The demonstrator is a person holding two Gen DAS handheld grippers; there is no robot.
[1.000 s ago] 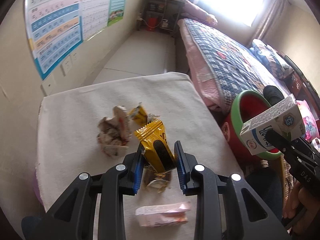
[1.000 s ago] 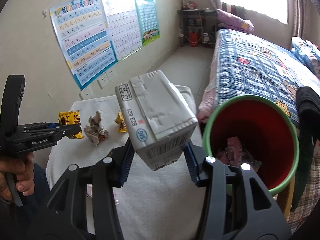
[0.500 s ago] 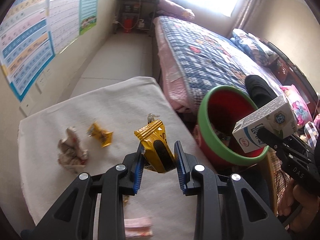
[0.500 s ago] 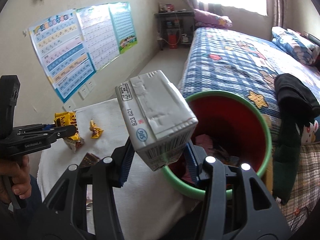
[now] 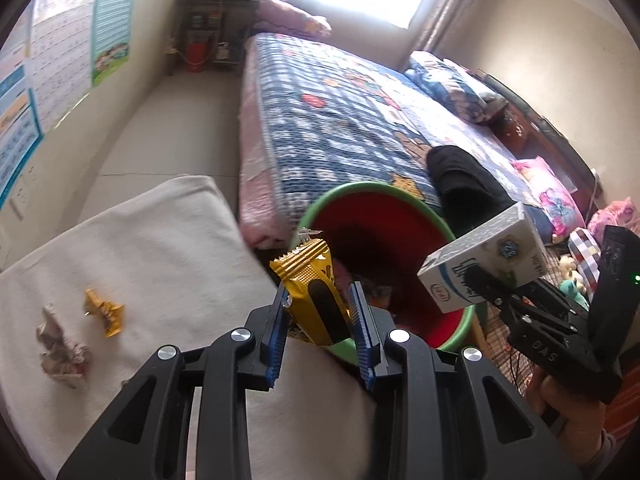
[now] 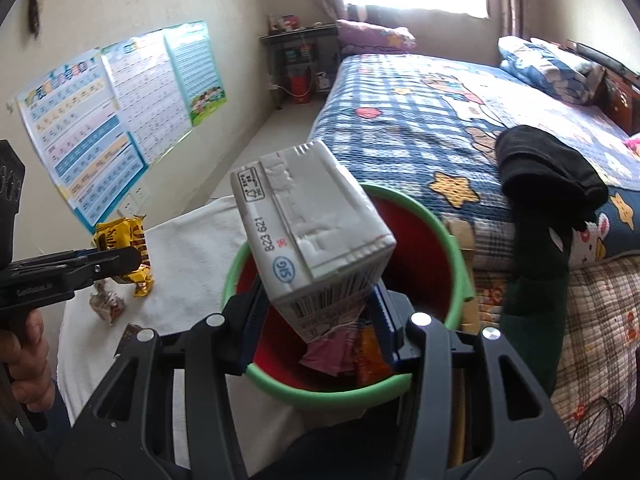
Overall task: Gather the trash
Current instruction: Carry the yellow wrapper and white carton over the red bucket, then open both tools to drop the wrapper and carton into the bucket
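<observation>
Milk carton (image 6: 310, 236), clamped in the right gripper (image 6: 316, 320), hangs over the red bin (image 6: 460, 256); yellow wrapper (image 5: 314, 300), pinched upright by the left gripper (image 5: 320, 330), sits at the bin's near rim, bench-side.

Yellow snack wrapper (image 5: 316, 300): upright, pinched, at bin edge. White milk carton (image 6: 310, 240): tilted, clamped over red bin (image 6: 456, 264), green-rimmed, wrappers inside. Small yellow wrapper (image 5: 103, 311), crumpled paper (image 5: 60, 350): on table.

The table (image 5: 168, 240), covered with a white cloth, carries a crumpled paper ball (image 5: 60, 354) at the left and a small yellow wrapper (image 5: 103, 312) just beside it.
</observation>
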